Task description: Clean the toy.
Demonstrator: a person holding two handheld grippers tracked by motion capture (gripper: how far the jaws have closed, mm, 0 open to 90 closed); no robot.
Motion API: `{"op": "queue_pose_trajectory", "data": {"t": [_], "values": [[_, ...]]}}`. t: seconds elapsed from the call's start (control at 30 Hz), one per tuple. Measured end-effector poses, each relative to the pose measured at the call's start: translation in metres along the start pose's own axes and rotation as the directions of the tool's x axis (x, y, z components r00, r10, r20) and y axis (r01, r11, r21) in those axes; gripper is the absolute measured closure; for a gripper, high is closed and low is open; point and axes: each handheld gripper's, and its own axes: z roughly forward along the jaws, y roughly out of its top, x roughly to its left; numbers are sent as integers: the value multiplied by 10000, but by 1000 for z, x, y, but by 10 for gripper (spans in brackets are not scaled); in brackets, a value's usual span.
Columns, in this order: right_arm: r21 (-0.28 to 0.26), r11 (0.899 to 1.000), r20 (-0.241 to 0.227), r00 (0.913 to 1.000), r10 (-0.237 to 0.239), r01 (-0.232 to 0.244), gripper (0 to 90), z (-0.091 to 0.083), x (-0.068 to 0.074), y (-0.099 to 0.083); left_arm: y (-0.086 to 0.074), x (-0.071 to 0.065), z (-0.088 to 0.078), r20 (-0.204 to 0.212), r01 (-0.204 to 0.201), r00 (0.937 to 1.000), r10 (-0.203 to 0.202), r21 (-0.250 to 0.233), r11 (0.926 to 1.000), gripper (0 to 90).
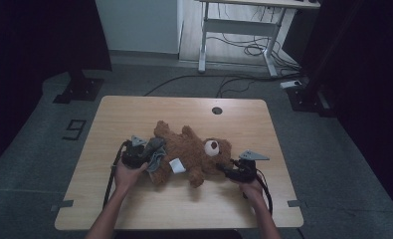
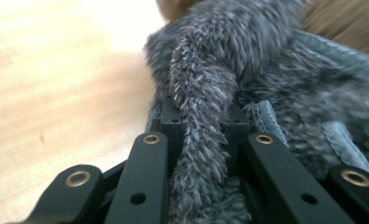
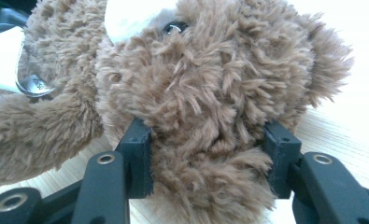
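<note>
Teddy bear (image 1: 189, 152): we find it lying mid-table (image 1: 134, 109), head toward 3 o'clock; soft, light, floppy.
Grey garment (image 1: 155, 152): fuzzy, limp, at bear's 9 o'clock side; best pinched at hem.
Left gripper (image 2: 202, 119): jaws clamped on garment fold.
Right gripper (image 3: 210, 149): jaws half-wide, squeezing bear's head.
White tag (image 1: 177, 166): we judge it might snag.

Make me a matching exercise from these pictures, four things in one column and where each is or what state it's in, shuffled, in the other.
1. left tongs
2. right tongs
3. white tag
4. round hole

a. in the tabletop, beyond the teddy bear
b. on the bear's belly
c. clamped on grey fuzzy cloth
d. closed around the bear's head

Pairs: 1-c, 2-d, 3-b, 4-a
</note>
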Motion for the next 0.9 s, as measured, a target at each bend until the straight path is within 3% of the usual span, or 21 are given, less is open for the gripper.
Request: {"op": "queue_pose_trajectory", "data": {"t": [0.13, 0.2, 0.3, 0.4, 0.53, 0.63, 0.7, 0.9], "values": [[-11, 10000, 22, 10000, -4, 5, 476, 0, 0, 0, 22, -17, -15, 459, -234, 9986, 280, -969, 9950, 762], [-17, 10000, 37, 10000, 4, -4, 477, 0, 0, 0, 34, -27, -14, 692, -352, 9967, 433, -1143, 9928, 762], [4, 10000, 57, 10000, 5, -5, 476, 0, 1, 0, 50, -40, 0, 534, -762, 9953, 808, -832, 9936, 761], [-27, 10000, 49, 10000, 80, -80, 476, 0, 0, 0, 54, -41, 16, 205, -785, 9966, 794, -409, 9961, 763], [-87, 9998, 8, 9999, 170, -170, 477, 0, 0, 0, 45, -28, 33, 13, -420, 9991, 420, 199, 9989, 766], [-81, 9999, 23, 9999, 135, -134, 477, 0, 0, 0, 31, -17, 43, -206, -283, 9993, 302, 853, 9960, 766], [-98, 9999, 38, 9999, 99, -98, 478, 0, 1, 0, 23, -11, 46, -73, -34, 10000, 42, 992, 9951, 767], [-53, 10000, 75, 10000, 32, -31, 480, 0, 1, 0, -2, 1, 44, -27, 184, 9998, -182, 1342, 9908, 766]]}}
